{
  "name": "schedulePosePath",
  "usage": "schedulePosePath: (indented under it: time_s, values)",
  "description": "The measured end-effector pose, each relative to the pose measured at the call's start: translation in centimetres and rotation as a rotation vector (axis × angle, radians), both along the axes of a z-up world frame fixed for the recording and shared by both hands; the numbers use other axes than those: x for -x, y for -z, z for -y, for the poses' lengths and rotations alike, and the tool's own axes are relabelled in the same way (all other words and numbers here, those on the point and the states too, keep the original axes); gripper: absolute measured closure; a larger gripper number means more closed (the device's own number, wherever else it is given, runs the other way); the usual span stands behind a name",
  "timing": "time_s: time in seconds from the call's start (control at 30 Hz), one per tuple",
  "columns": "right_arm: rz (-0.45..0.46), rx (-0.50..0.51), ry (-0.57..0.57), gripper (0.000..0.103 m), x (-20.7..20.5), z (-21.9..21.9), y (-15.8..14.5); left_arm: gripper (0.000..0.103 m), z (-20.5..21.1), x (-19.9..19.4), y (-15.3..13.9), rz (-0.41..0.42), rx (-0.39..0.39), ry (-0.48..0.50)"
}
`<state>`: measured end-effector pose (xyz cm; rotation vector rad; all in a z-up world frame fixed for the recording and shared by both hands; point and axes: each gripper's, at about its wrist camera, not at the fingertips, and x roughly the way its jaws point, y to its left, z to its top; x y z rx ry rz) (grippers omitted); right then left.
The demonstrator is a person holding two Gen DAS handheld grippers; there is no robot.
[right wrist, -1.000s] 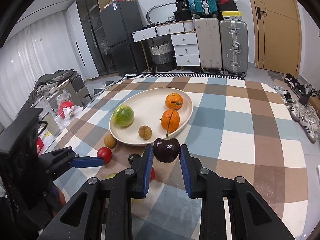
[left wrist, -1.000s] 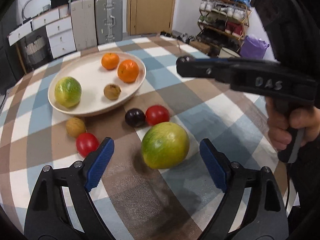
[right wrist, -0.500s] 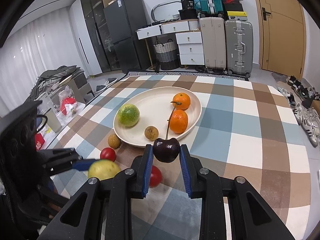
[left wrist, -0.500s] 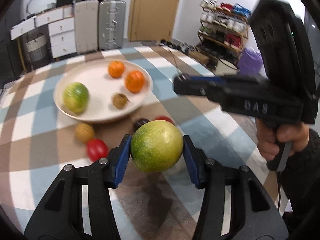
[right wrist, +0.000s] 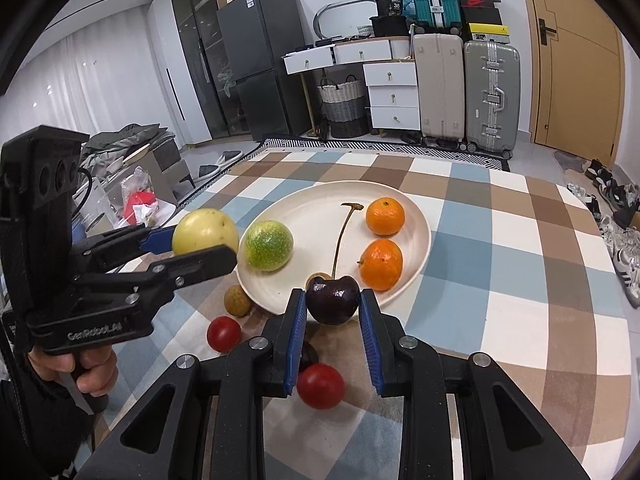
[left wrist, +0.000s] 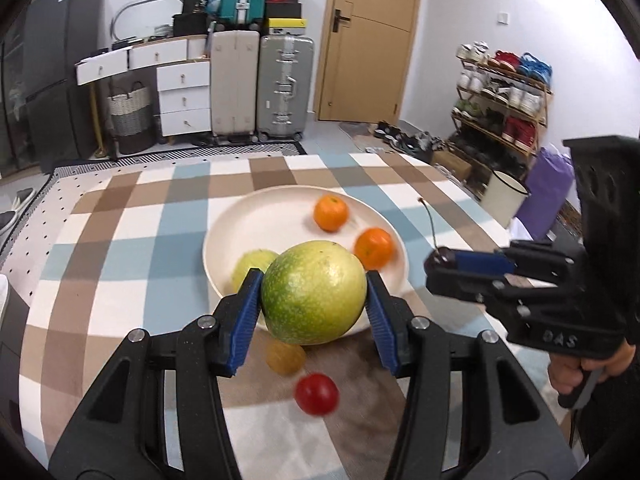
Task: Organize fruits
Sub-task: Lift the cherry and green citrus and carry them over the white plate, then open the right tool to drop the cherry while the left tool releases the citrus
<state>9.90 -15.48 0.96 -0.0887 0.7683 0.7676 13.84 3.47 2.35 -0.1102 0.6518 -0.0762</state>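
Observation:
My left gripper is shut on a large green-yellow fruit and holds it above the table, near the front rim of the cream plate. It also shows in the right wrist view. My right gripper is shut on a dark cherry with a long stem, held above the plate's near edge. The plate holds two oranges and a green fruit.
On the checked tablecloth lie two red tomatoes and a small brown fruit, in front of the plate. Suitcases, drawers and a fridge stand beyond the table. A shoe rack is at the right.
My left gripper has lifted the green-yellow fruit off the table and carried it up toward the plate. My right gripper keeps its hold on the cherry, slightly nearer the plate.

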Motion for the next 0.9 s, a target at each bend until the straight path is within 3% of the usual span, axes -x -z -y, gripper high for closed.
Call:
schedulePosePath:
  time_s: [0.9]
  values:
    - [-0.007,0.038,0.023,0.076,-6.8,-4.7,1.7,0.055,-0.6,-9.0,2.9,-0.029,-0.044,-0.041]
